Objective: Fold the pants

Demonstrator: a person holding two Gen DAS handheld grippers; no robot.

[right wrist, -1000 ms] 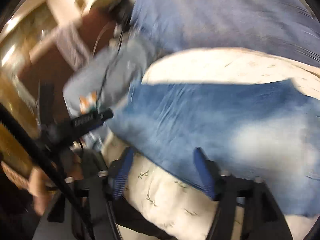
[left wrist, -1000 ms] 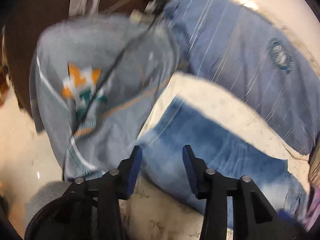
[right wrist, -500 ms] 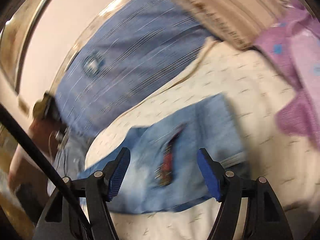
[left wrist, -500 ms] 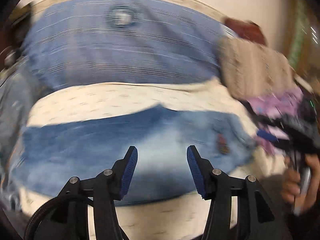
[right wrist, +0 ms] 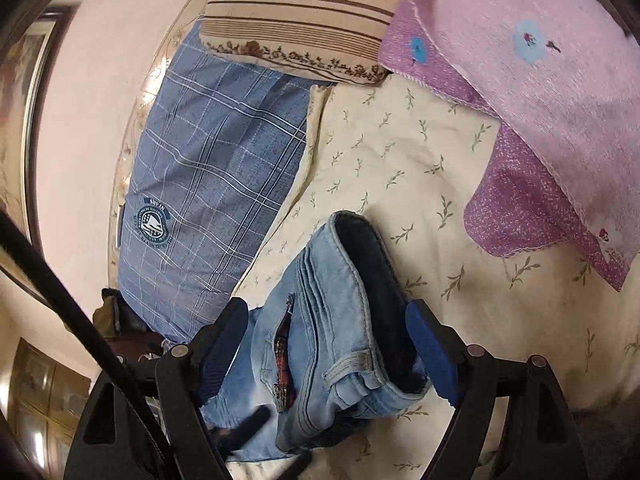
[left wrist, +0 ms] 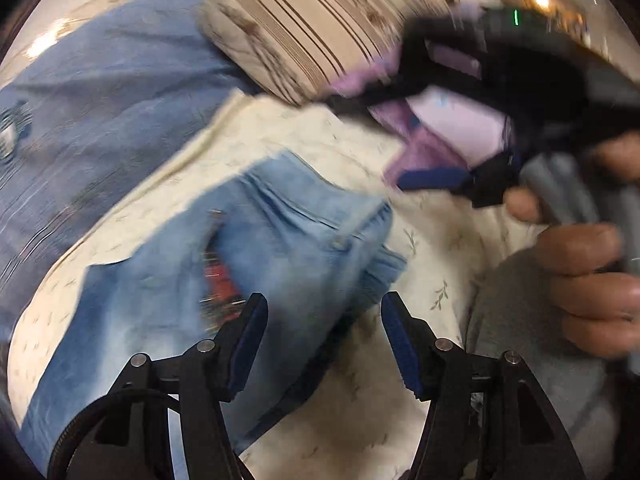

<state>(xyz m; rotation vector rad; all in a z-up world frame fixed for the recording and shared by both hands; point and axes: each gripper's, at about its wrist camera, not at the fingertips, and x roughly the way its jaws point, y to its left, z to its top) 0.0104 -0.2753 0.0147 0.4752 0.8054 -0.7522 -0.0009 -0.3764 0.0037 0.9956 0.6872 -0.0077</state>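
1. left gripper [left wrist: 322, 342]: fingers spread wide, nothing pinched, hovering over the jeans [left wrist: 240, 280], which lie on the cream leafy sheet [left wrist: 400, 420].
2. right gripper [right wrist: 326, 354]: also spread, straddling the jeans' waistband end without pinching it.
3. Blue plaid pillow [right wrist: 208, 184] at 10 o'clock, purple blanket [right wrist: 540, 120] at 2.

Both wrist cameras look down and forward along their fingers, close over the bed [right wrist: 400, 152]. Each view takes in the jeans' [left wrist: 280, 240] waistband end, the blue plaid pillow [right wrist: 216, 168] and the striped pillow [left wrist: 296, 32]; the left view is blurred.
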